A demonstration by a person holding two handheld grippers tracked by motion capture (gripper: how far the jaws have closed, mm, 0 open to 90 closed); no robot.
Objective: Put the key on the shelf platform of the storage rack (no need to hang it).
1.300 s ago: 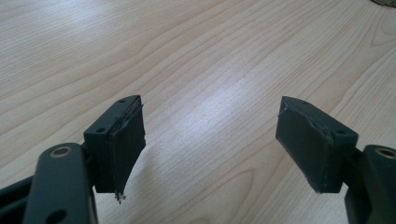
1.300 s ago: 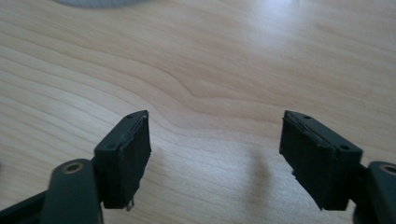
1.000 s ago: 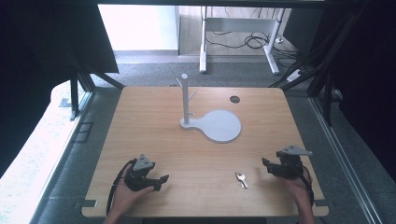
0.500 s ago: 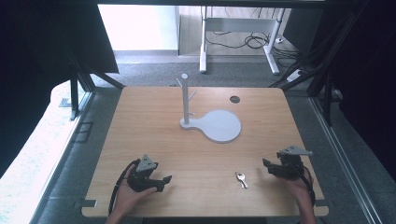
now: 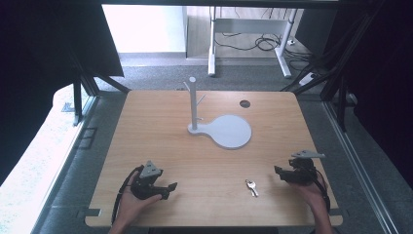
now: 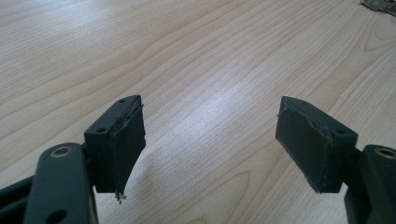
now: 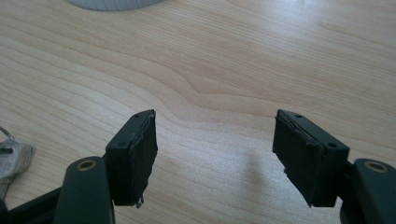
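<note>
A small bunch of silver keys (image 5: 251, 187) lies on the wooden table (image 5: 160, 131) near its front edge, right of centre. The keys (image 7: 11, 158) also sit at the left edge of the right gripper view, and the keys (image 6: 380, 5) show at the top right corner of the left gripper view. My left gripper (image 5: 168, 189) rests low at the front left, open and holding nothing, well left of the keys. My right gripper (image 5: 278, 172) sits at the front right, open, a short way right of the keys. A grey stand (image 5: 193, 105) with side pegs rises from a round grey base (image 5: 231, 131) at mid-table.
A dark round hole (image 5: 245, 103) sits in the tabletop at the back right. Beyond the table stand white desk legs (image 5: 212, 41) with cables on the floor. Dark frame struts (image 5: 80, 92) flank both sides. The grey base's edge (image 7: 112, 3) shows at the top of the right gripper view.
My left gripper has slid a little toward the front edge and turned slightly. The right gripper and the keys have stayed where they were.
</note>
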